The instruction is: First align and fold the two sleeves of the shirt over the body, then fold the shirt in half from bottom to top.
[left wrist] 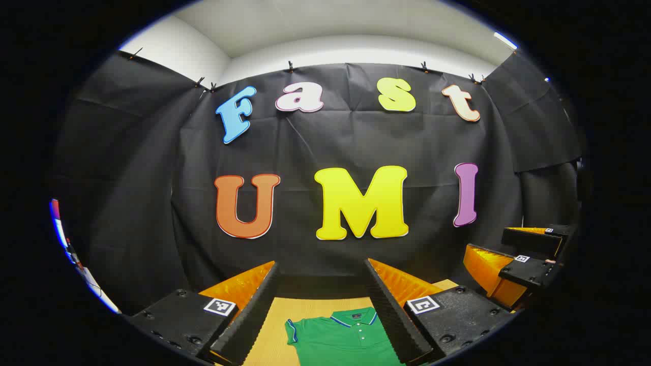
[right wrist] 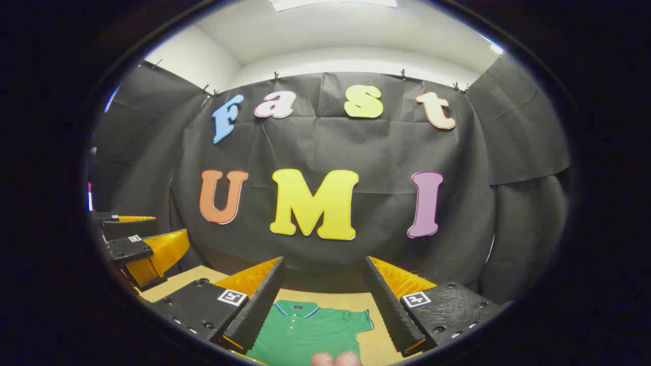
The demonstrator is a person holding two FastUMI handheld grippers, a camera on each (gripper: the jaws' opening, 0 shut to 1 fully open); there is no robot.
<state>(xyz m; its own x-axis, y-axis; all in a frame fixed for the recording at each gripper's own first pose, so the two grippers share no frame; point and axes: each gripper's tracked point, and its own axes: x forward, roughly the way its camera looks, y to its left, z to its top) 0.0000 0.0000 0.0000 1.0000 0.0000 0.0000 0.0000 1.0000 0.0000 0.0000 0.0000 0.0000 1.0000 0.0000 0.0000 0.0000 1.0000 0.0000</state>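
Between the spread fingers of the left gripper (left wrist: pixel 320 310), in the left gripper view, a green polo shirt (left wrist: pixel 341 338) with blue-edged collar lies flat on the wooden table (left wrist: pixel 300 307); the right gripper (left wrist: pixel 519 259) shows farther right.

Fingertips (right wrist: pixel 336 359) show lowest in the right gripper view. The right gripper (right wrist: pixel 325 305), also spread and holding nothing, frames the shirt (right wrist: pixel 310 330), one short sleeve out flat.

Setting: a recording booth inside a plain room — black cloth (left wrist: pixel 356 142) clipped up as a backdrop, white walls (left wrist: pixel 173 51) and ceiling (right wrist: pixel 346 30) above it, a light wooden table (right wrist: pixel 330 300) in front.
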